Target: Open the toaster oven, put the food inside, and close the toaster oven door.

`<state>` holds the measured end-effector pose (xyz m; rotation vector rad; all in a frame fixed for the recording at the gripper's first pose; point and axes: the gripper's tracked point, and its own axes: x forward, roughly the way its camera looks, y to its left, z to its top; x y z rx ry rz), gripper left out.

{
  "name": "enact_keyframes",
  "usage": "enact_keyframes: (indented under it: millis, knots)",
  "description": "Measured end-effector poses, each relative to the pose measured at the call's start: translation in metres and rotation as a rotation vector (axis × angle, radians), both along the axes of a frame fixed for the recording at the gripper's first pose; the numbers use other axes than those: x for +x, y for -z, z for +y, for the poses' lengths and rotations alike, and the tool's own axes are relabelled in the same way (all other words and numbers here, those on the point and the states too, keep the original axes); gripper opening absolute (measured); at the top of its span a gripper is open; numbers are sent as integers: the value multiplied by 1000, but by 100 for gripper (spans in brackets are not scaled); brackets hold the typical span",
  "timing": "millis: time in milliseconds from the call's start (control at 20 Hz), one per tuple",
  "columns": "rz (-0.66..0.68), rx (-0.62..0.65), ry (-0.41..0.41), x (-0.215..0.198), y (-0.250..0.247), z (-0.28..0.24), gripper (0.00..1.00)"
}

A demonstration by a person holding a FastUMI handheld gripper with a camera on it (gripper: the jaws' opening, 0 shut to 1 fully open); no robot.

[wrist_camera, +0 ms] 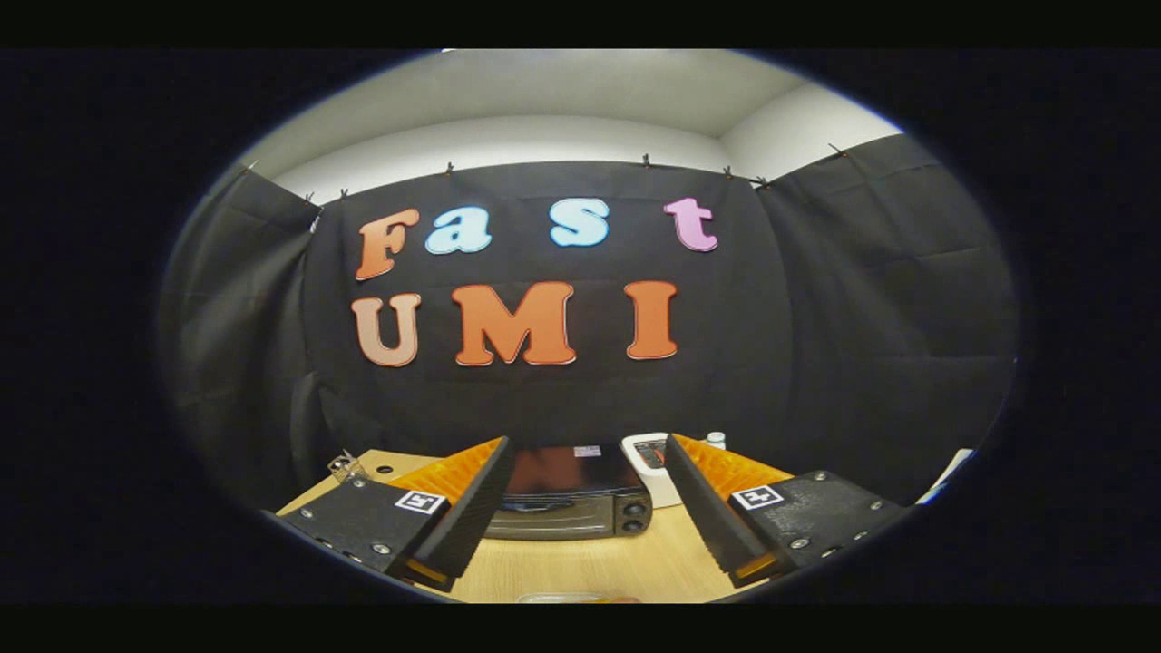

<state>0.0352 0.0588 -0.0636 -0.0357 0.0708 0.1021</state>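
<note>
Start of task: hand-held gripper [580, 508] wide open, holding nothing, aimed at the shut toaster oven [570, 503] beyond its fingers on the bench [590, 567]; next, reach for the door.

Claw [585, 494] open — toaster oven [573, 503] beyond

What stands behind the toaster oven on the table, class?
Behind the toaster oven, beside its right end, stands a white appliance with a small white-capped bottle past it, then black cloth. The right finger covers their lower parts. The gripper jaws are open, empty.
</note>
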Motion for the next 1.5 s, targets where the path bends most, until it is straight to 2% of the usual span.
enact_keyframes:
  millis: [200, 300, 800, 1050, 1250, 1500]
  knots:
    - [80, 10, -20, 36, 44, 25, 99]
    - [148, -20, -26, 51, 79, 32, 99]
    - [364, -115, -43, 113, 185, 67, 99]
    - [380, -133, -57, 120, 194, 80, 99]
    - [450, -142, -68, 116, 213, 85, 99]
    - [462, -112, -64, 117, 218, 87, 100]
